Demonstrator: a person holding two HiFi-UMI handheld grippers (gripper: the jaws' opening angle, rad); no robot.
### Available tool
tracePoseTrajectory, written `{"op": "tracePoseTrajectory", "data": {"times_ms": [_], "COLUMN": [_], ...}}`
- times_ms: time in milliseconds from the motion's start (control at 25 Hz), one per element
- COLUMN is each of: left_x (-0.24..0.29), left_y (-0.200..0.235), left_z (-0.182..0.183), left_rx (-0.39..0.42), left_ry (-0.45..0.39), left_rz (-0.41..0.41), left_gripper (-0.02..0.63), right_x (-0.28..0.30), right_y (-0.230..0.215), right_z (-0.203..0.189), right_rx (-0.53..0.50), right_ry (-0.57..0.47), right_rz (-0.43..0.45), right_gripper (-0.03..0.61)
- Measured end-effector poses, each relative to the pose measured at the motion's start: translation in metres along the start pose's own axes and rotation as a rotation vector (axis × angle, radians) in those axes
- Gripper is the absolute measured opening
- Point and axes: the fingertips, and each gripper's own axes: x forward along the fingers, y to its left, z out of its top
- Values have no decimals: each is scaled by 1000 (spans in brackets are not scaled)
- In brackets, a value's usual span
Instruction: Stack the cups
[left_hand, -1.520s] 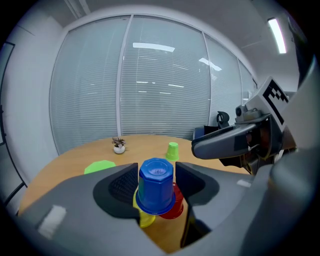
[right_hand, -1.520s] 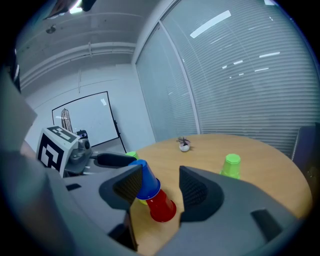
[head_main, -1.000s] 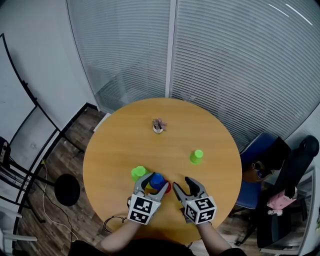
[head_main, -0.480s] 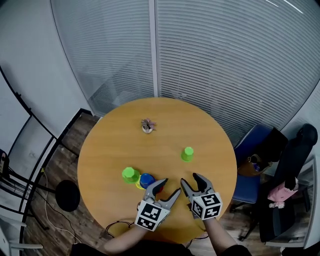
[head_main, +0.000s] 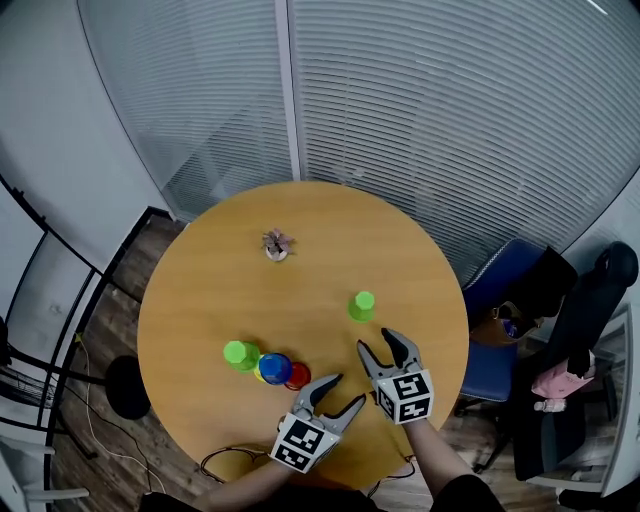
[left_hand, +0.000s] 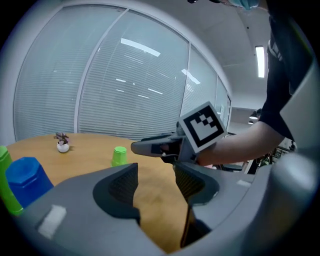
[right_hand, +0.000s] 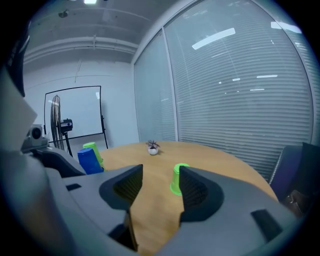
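Note:
On the round wooden table (head_main: 200, 270), a lone upside-down green cup (head_main: 362, 305) stands right of the middle. At the near left, a green cup (head_main: 240, 353), a blue cup (head_main: 275, 367) and a red cup (head_main: 299, 376) huddle together. My left gripper (head_main: 343, 392) is open and empty, just right of that cluster; its own view shows the blue cup (left_hand: 27, 177) at far left. My right gripper (head_main: 378, 342) is open and empty, a short way in front of the lone green cup (right_hand: 177, 179), which shows between its jaws.
A small potted plant (head_main: 274, 243) sits toward the table's far side. A blue chair (head_main: 510, 300) and a dark chair (head_main: 585, 330) stand to the right of the table. Blinds and glass walls run behind it, and a black stand base (head_main: 128, 385) is on the floor at left.
My left gripper has drawn back from around the blue cup, toward the right and the near edge. My right gripper has moved closer to the lone green cup.

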Motion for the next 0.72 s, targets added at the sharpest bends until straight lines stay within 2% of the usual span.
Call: {"op": "tracePoseTrajectory", "data": {"times_ms": [320, 720], "left_x": [24, 42], "left_y": [8, 22], "left_z": [-27, -37], "left_rx": [-55, -119], "left_ry": [60, 83], "left_rz": [-33, -72], "left_gripper": [233, 233], "right_x": [46, 98], "right_y": [-34, -54], "right_z": [-19, -33], "right_rx": [1, -19], "right_ry": [41, 63], "right_rz": [-23, -37], "right_gripper": [216, 218]}}
